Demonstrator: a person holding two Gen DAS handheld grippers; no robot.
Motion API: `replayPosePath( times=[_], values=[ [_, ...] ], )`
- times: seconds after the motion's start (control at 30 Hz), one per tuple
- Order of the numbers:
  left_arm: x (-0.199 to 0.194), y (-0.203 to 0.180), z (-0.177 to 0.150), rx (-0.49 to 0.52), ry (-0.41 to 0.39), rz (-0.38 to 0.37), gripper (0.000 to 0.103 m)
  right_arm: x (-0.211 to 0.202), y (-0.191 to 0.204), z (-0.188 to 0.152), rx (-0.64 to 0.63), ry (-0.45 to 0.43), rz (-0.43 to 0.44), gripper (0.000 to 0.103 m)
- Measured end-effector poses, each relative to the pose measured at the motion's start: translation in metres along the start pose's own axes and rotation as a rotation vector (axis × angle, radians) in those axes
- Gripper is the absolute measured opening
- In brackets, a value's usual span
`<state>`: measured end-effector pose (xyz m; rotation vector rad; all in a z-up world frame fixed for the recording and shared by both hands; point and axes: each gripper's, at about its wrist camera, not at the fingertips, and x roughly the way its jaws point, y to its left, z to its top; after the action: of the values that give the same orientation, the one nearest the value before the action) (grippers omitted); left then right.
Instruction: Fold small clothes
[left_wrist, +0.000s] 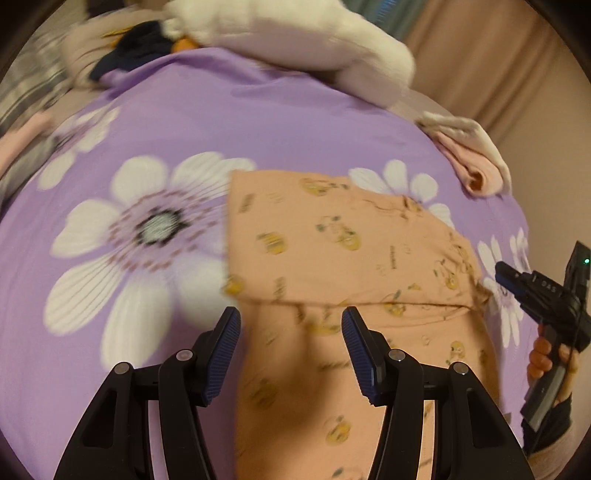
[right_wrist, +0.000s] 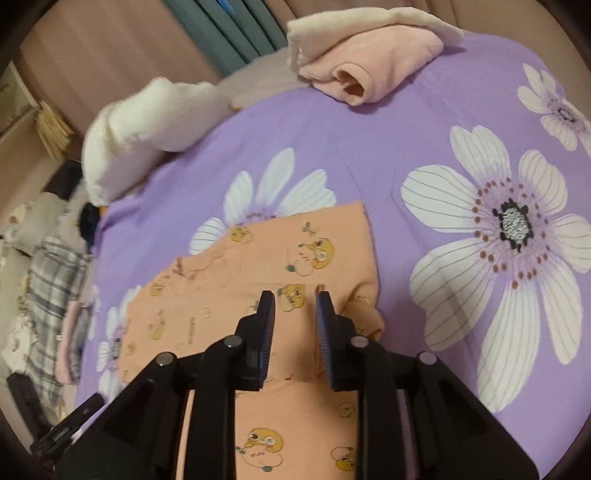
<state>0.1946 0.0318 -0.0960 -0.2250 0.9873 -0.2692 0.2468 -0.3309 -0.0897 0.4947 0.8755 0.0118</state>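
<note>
An orange garment with yellow cartoon prints (left_wrist: 332, 258) lies partly folded on the purple flowered bedsheet (left_wrist: 184, 122); it also shows in the right wrist view (right_wrist: 295, 258). My left gripper (left_wrist: 291, 325) is open and empty above the garment's near part. My right gripper (right_wrist: 293, 306) is open with a narrower gap, over the folded layer, holding nothing; it shows at the right edge of the left wrist view (left_wrist: 532, 291), in a hand.
A folded pink and cream garment (right_wrist: 365, 62) lies at the far edge of the bed; it also shows in the left wrist view (left_wrist: 476, 162). A white plush toy (right_wrist: 147, 125) lies at the far left. Plaid and pink clothes (right_wrist: 55, 295) lie at the left.
</note>
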Motion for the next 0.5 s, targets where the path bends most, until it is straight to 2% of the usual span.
replayPosePath(
  times=[0.17, 0.23, 0.33, 0.43, 0.5],
  values=[
    [0.035, -0.015, 0.007, 0.049, 0.010, 0.027, 0.055, 0.010, 0.014, -0.019, -0.099, 0.059, 0.059, 0.022],
    [0.045, -0.015, 0.005, 0.058, 0.017, 0.057, 0.043, 0.020, 0.017, -0.028, -0.125, 0.092, 0.047, 0.021],
    [0.059, -0.013, 0.000, 0.075, 0.059, 0.075, 0.042, 0.034, 0.013, -0.037, -0.137, 0.137, 0.001, 0.020],
    [0.053, -0.010, 0.001, 0.068, 0.077, 0.053, 0.042, 0.037, 0.009, -0.042, -0.165, 0.160, -0.053, 0.017],
    [0.042, -0.004, 0.000, 0.025, 0.091, 0.012, 0.042, 0.028, 0.006, -0.042, -0.145, 0.160, -0.041, 0.024]
  ],
)
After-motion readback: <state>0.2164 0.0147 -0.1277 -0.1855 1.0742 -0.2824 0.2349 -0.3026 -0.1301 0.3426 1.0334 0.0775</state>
